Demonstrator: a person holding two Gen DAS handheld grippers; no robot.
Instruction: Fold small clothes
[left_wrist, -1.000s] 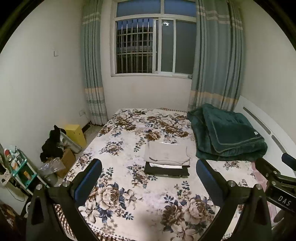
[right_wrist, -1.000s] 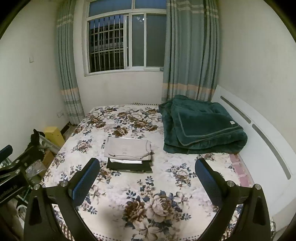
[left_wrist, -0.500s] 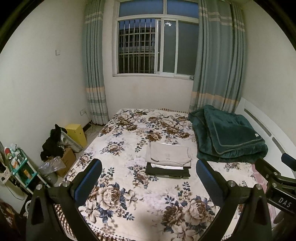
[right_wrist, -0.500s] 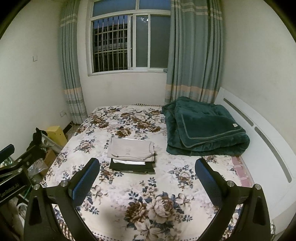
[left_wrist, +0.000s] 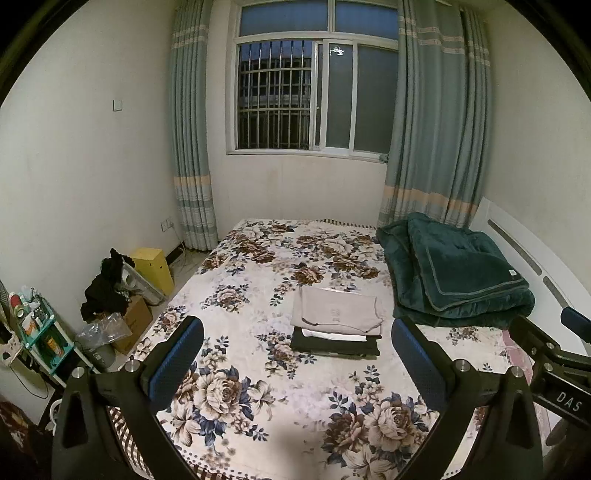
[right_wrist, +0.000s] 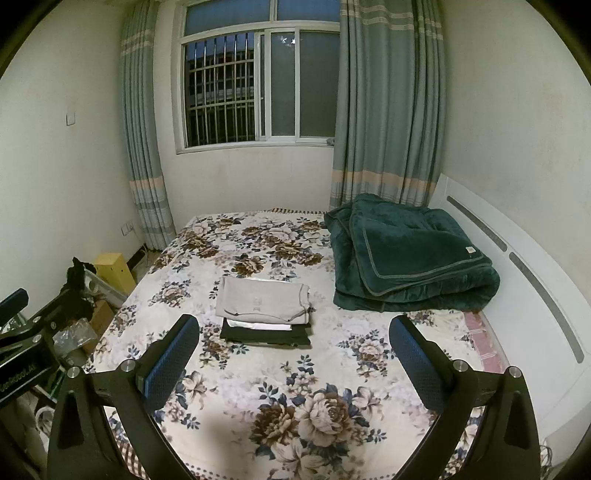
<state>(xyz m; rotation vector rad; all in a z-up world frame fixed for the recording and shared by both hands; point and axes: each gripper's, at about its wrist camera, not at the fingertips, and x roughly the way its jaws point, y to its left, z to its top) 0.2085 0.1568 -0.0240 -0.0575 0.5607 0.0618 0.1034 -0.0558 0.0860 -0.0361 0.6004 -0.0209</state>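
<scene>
A stack of folded clothes lies in the middle of the floral bed (left_wrist: 240, 295): a beige garment (left_wrist: 336, 310) on top, a white one (left_wrist: 332, 335) under it, a black one (left_wrist: 332, 346) at the bottom. The stack also shows in the right wrist view, with the beige top (right_wrist: 262, 302) and the black bottom (right_wrist: 264, 336). My left gripper (left_wrist: 295, 354) is open and empty, held above the bed's near end, well short of the stack. My right gripper (right_wrist: 293, 352) is open and empty, level with it to its right (left_wrist: 554, 362).
A folded dark green blanket (left_wrist: 454, 273) lies on the bed right of the stack, against the white headboard (right_wrist: 517, 258). Boxes, a yellow case (left_wrist: 153, 267), dark clothes and a small shelf (left_wrist: 37, 332) stand on the floor left of the bed. A window and curtains are at the far wall.
Both grippers have drawn back and tilted up a little, so the stack and bed sit lower and farther in view. Both stay open. The clothes have not moved.
</scene>
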